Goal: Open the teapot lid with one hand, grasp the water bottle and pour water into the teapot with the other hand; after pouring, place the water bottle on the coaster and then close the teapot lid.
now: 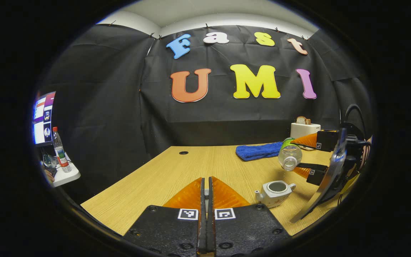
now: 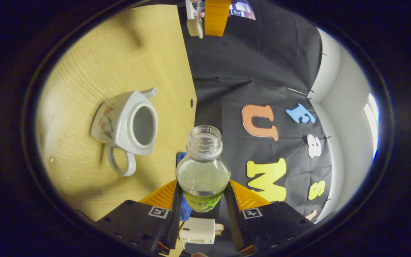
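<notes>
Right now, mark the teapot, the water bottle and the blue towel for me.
teapot (image 2: 111, 119), right gripper view, on its side wall.
water bottle (image 2: 202, 175), right gripper view, on its clear shoulder.
blue towel (image 1: 257, 151), left gripper view, on its middle.

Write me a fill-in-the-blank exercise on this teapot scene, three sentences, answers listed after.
1. The right gripper is shut on the ____, which is tipped on its side above the table.
2. The teapot stands on the table with its lid ____.
3. Behind the folded blue towel, a slice of bread sticks out of the white ____.

Missing words: water bottle; off; toaster
</notes>
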